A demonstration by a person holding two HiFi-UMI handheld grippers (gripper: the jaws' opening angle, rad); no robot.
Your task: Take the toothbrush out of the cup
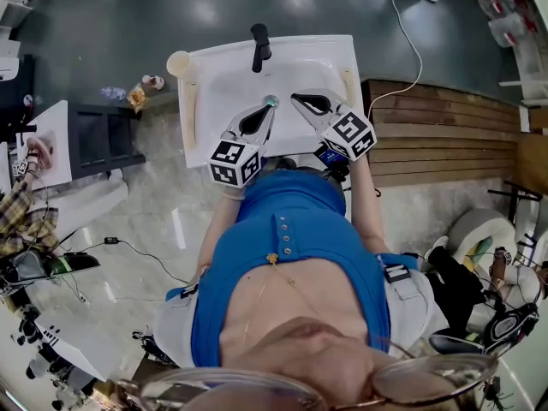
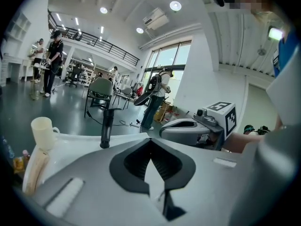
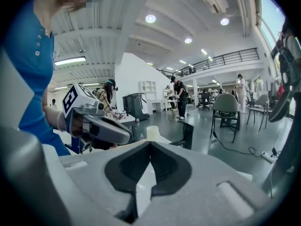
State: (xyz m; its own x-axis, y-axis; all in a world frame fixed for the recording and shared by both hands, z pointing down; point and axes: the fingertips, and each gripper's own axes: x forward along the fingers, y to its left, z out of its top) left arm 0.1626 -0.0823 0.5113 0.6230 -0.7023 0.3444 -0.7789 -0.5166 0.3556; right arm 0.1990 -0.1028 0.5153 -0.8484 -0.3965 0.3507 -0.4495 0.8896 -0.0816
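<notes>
White sink [image 1: 342,54] below both pairs of fingers [image 1: 257,120]; black tap [image 1: 259,46] on the rim just beyond them, cup [image 1: 179,63] on the corner, off to their left.

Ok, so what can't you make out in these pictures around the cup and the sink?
Inside of the cup: tiny in the head view, seen side-on in the left gripper view; whether a toothbrush is in it cannot be told.
Sink near edge: head view, partly hidden by the person's torso.
Beige thing near the cup: left gripper view, too blurred to name.
</notes>
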